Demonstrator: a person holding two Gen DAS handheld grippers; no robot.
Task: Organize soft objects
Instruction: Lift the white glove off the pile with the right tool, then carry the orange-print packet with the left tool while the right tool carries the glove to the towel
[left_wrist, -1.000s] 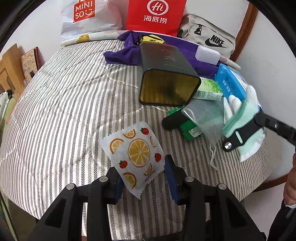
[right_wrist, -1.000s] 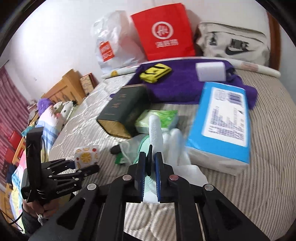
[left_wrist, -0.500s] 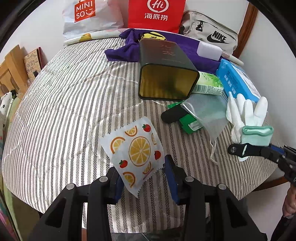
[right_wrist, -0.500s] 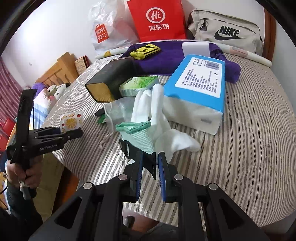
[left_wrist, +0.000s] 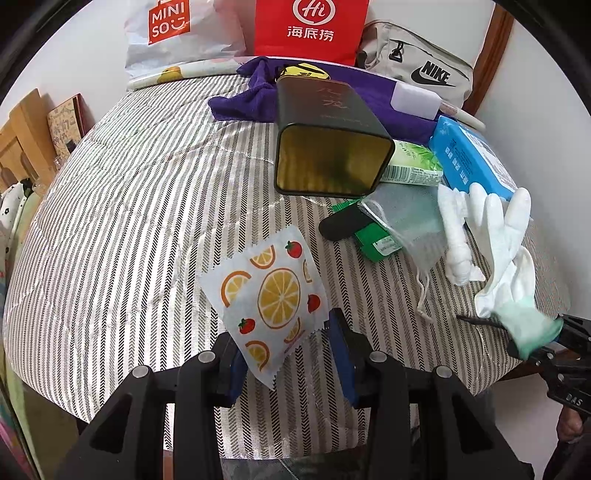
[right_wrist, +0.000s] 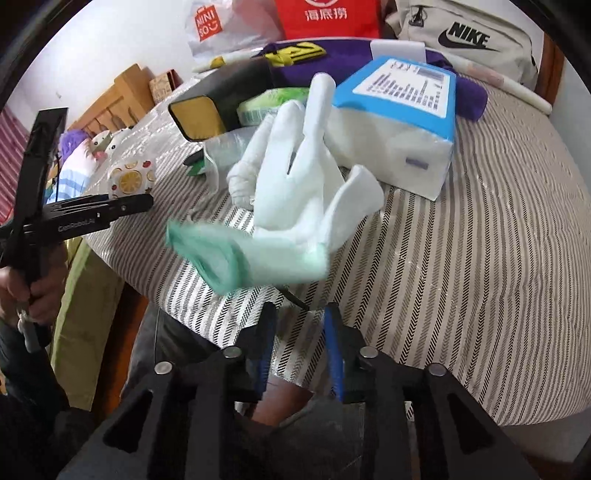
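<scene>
Right gripper (right_wrist: 301, 343), fingers just parting, releases a white glove (right_wrist: 295, 177) ahead; it should back off cleanly. Left gripper (left_wrist: 286, 360) fingers grasp a fruit-print sachet (left_wrist: 269, 291)

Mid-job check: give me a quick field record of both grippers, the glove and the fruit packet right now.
left gripper: jaws around the fruit-print packet, contact unclear
right gripper: jaws have just been opening, nothing between them
white glove: released, lying on the striped cover, green cuff toward the right gripper
neighbours: blue tissue pack behind the glove, dark tin on its side
</scene>
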